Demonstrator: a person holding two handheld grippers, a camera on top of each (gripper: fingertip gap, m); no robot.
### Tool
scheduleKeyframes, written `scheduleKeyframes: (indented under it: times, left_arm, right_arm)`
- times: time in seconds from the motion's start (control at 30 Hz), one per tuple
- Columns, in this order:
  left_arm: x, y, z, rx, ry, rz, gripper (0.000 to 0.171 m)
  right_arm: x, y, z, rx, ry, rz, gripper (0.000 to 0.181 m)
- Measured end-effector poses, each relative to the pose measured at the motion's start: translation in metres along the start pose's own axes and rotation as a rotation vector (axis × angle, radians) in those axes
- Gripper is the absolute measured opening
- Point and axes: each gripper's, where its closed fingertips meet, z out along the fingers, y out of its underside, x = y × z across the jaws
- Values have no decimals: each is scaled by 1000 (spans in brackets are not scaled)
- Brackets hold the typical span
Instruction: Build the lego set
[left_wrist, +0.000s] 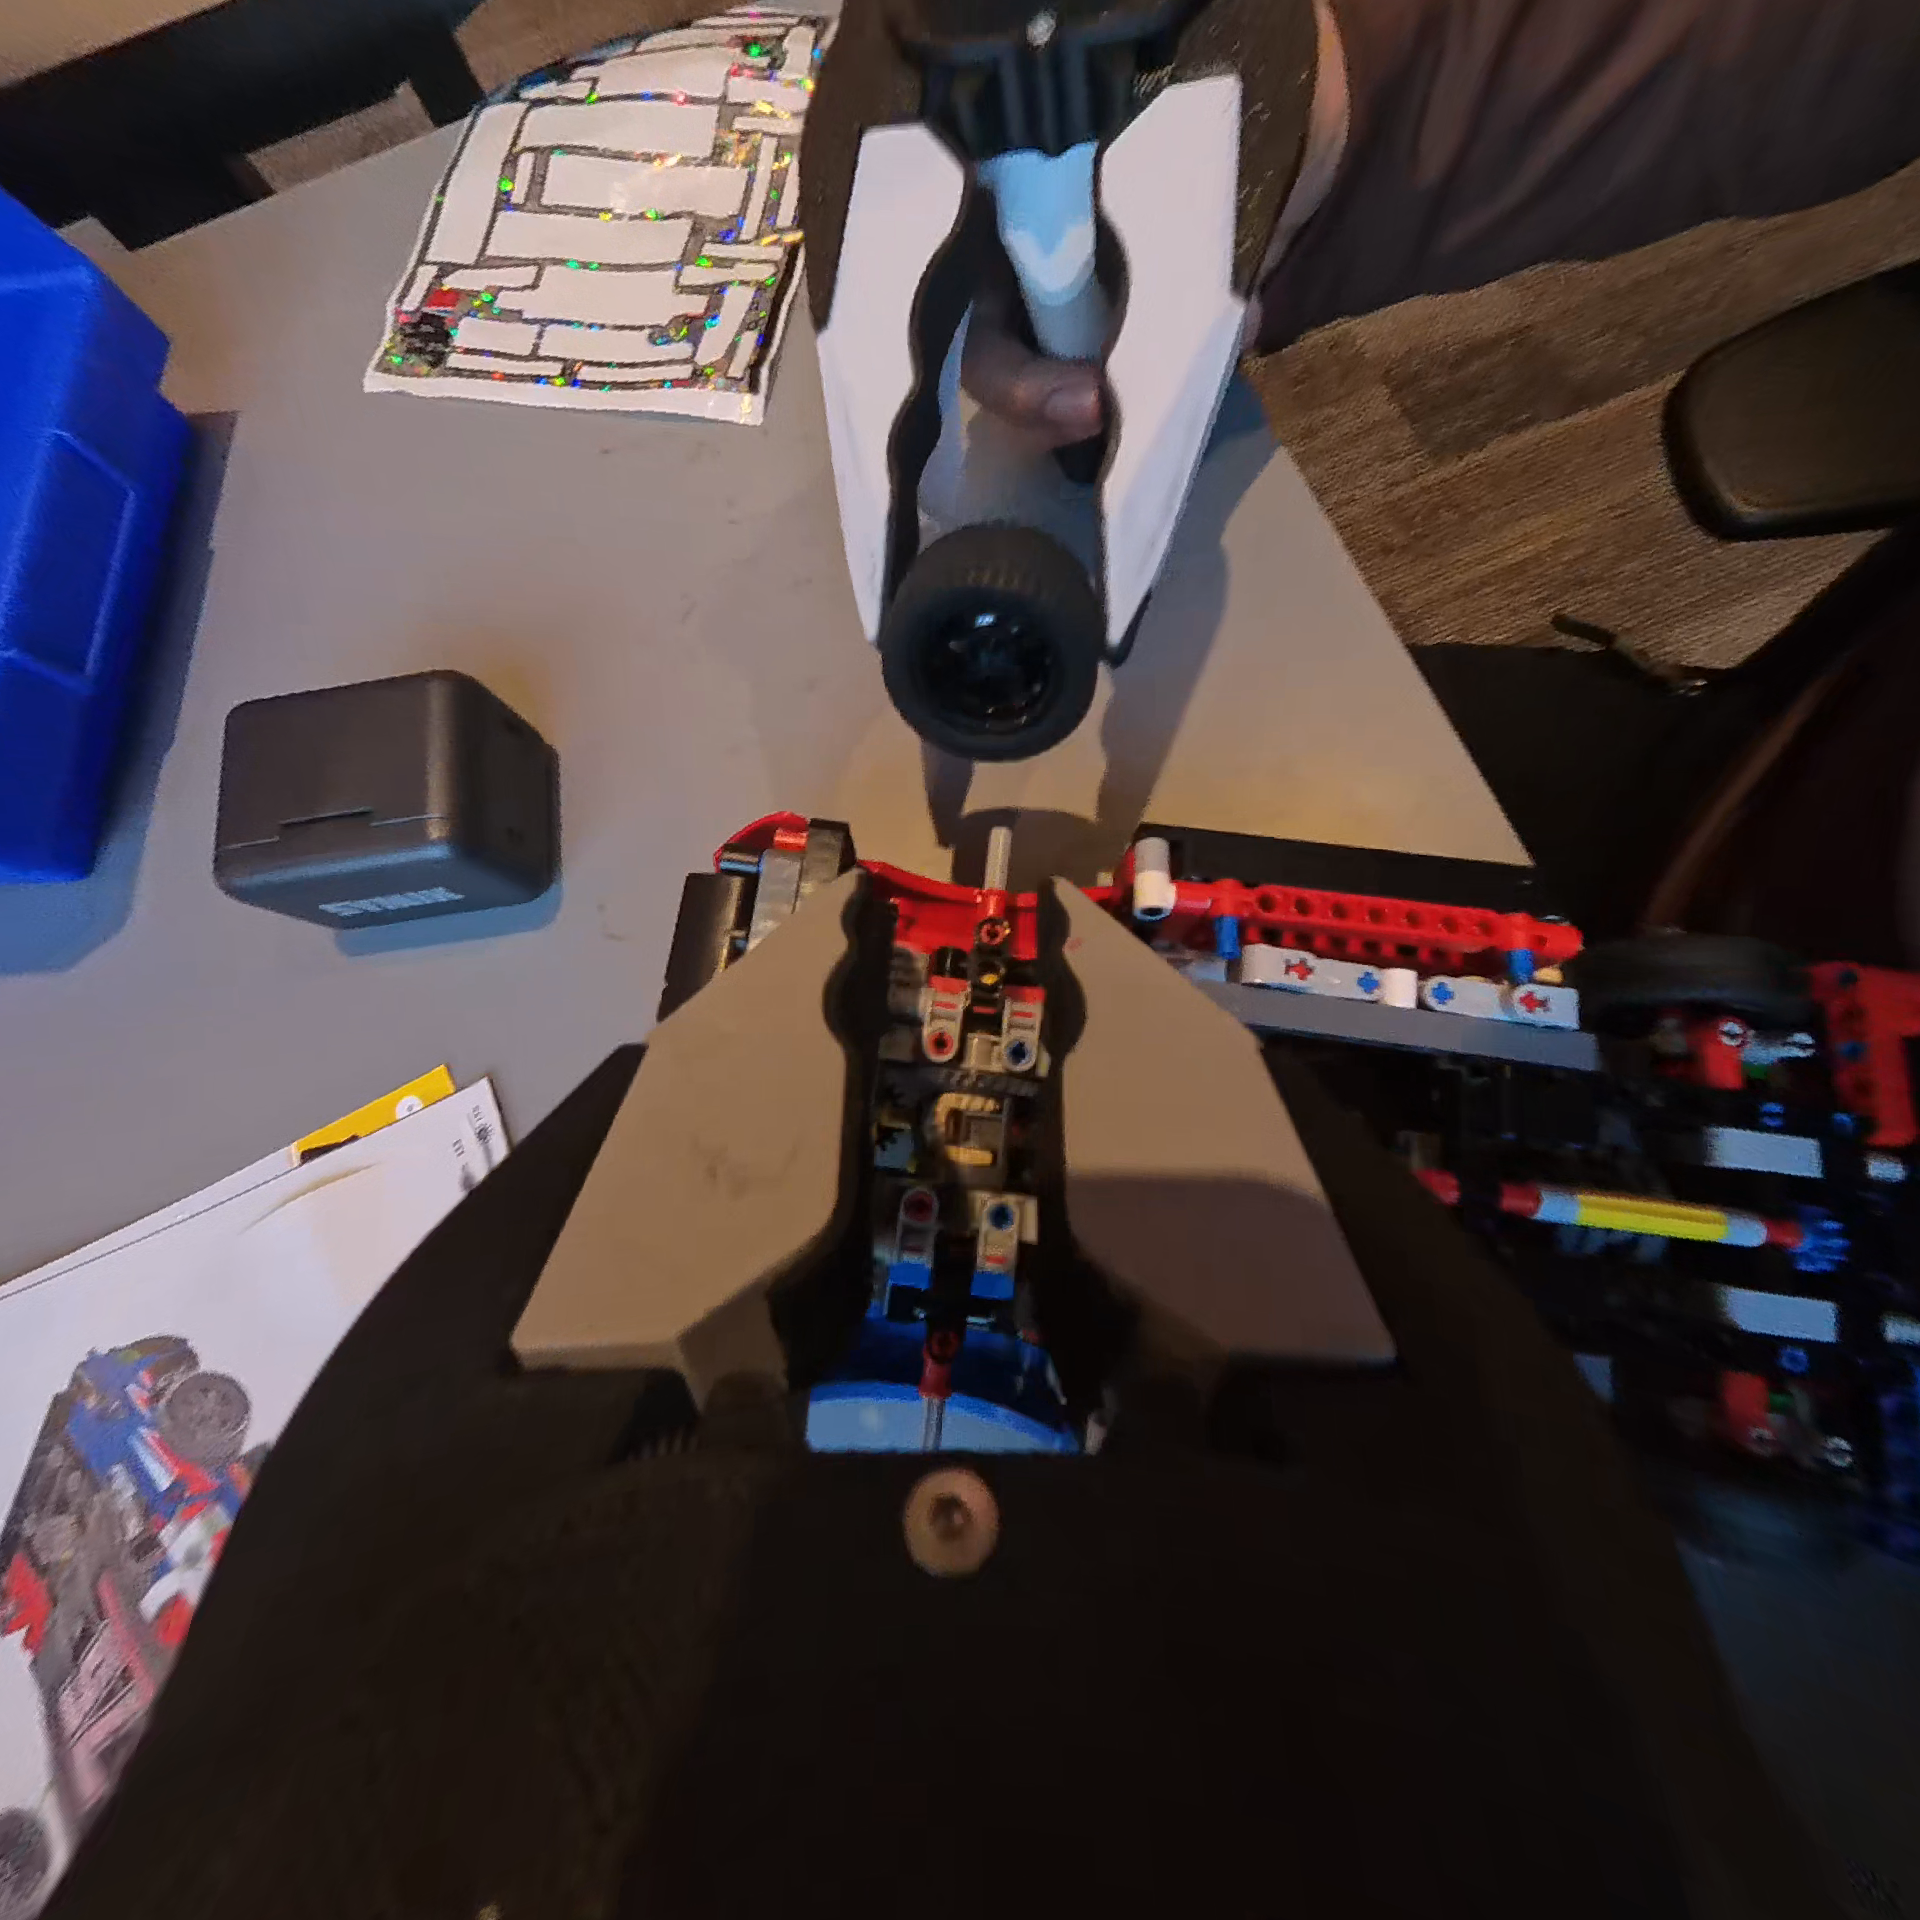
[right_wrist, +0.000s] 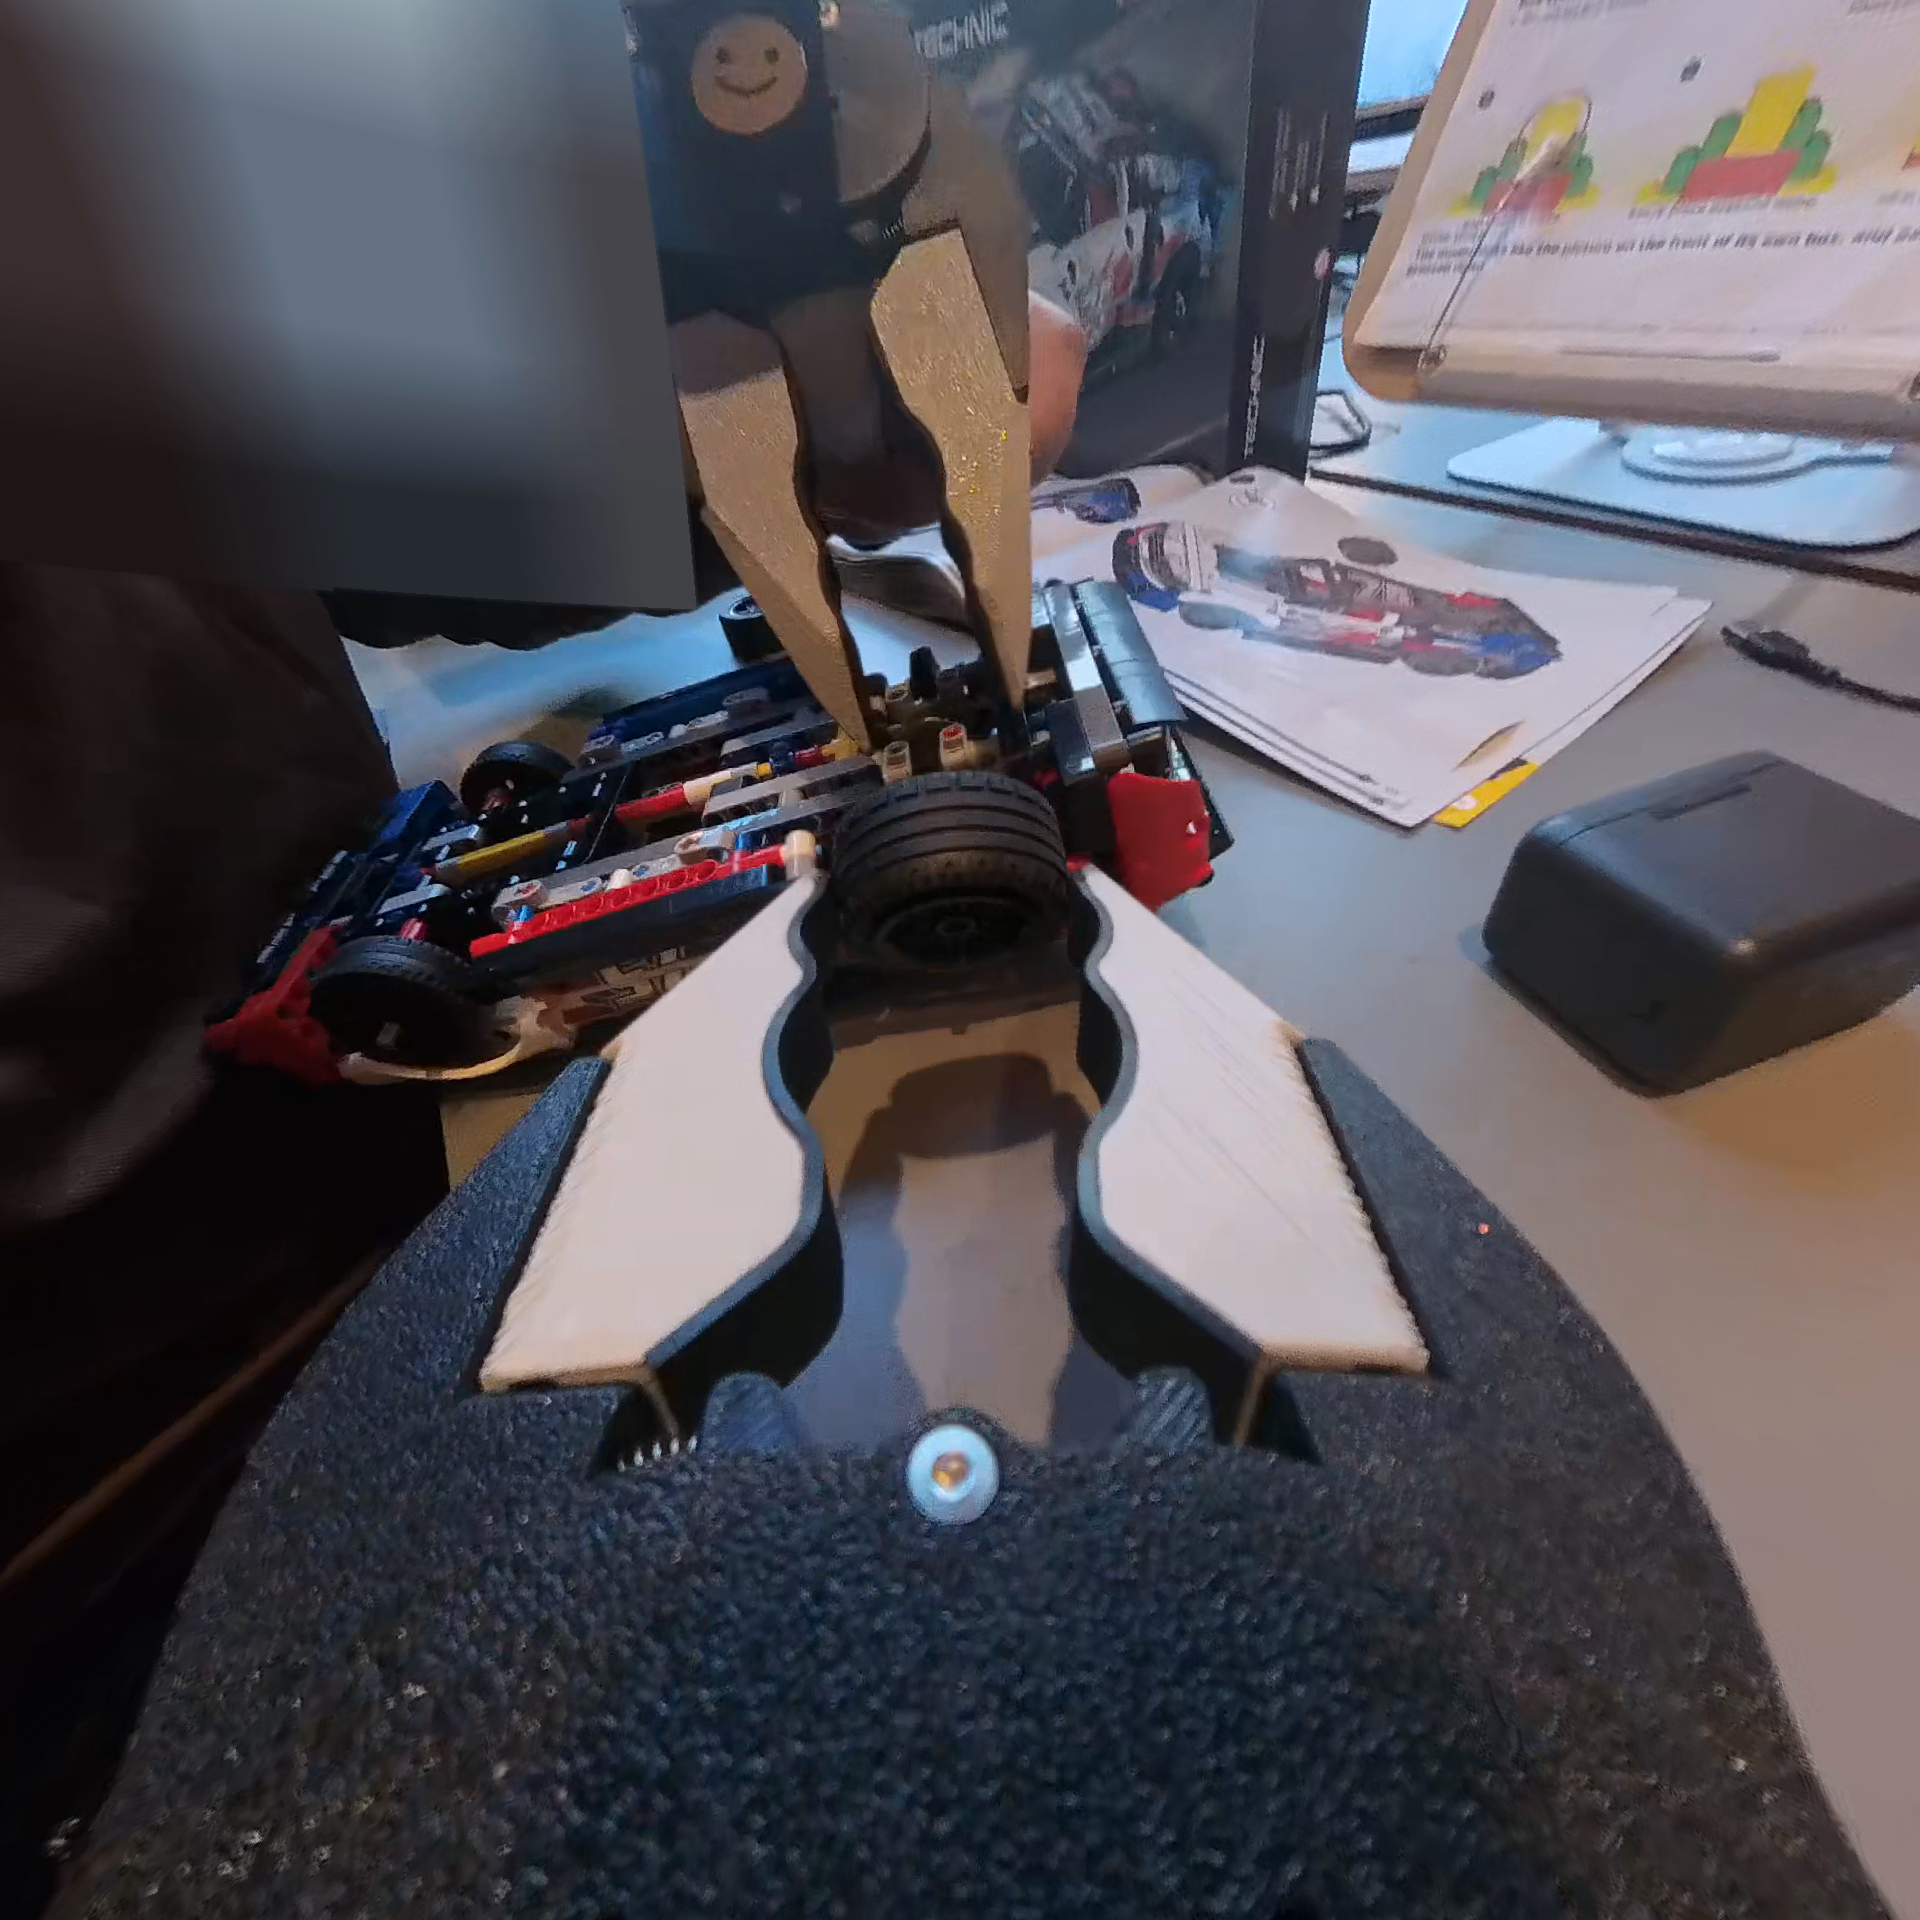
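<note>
The lego car chassis (left_wrist: 1382, 935), red, black and blue, lies on the grey table (left_wrist: 644, 582). My left gripper (left_wrist: 954, 894) is shut across its rear section, and also shows from above in the right wrist view (right_wrist: 925, 686). A short grey axle (left_wrist: 997, 854) sticks out of the car's side beyond the fingertips. My right gripper (right_wrist: 948, 883), with white fingers, is shut on a black wheel (right_wrist: 951, 873). In the left wrist view the wheel (left_wrist: 987, 644) hangs in line with the axle, a small gap short of it. Other wheels (right_wrist: 416, 997) sit on the car.
A dark grey box (left_wrist: 384, 800) and a blue bin (left_wrist: 73, 540) stand to the left. A sticker sheet (left_wrist: 613, 208) and the instruction booklet (right_wrist: 1351, 644) lie on the table. The set's box (right_wrist: 1143, 208) stands behind. The table edge (left_wrist: 1403, 623) and a chair armrest (left_wrist: 1797, 416) are close. Tip to tip, the grippers are about 5 cm apart.
</note>
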Motion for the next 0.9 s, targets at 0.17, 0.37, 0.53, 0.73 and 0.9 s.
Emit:
scheduleKeyframes:
  times: [0.17, 0.37, 0.53, 0.73, 0.9]
  left_arm:
    - [4, 4, -7, 21, 5, -21, 21]
    - [7, -26, -13, 248, 0, -15, 40]
    - [19, -39, -1, 298, -40, 138, 48]
    - [19, -43, 2, 354, -75, 170, 47]
    - [18, -46, -2, 382, -91, 171, 40]
  right_arm:
    - [-6, -8, 0, 66, -35, 30, 39]
    - [-20, -32, -7, 240, -144, 42, 38]
    - [-29, -43, 2, 258, -189, 15, 38]
    - [-31, -40, 9, 253, -207, 42, 38]
    - [-27, -44, 7, 272, -204, 120, 38]
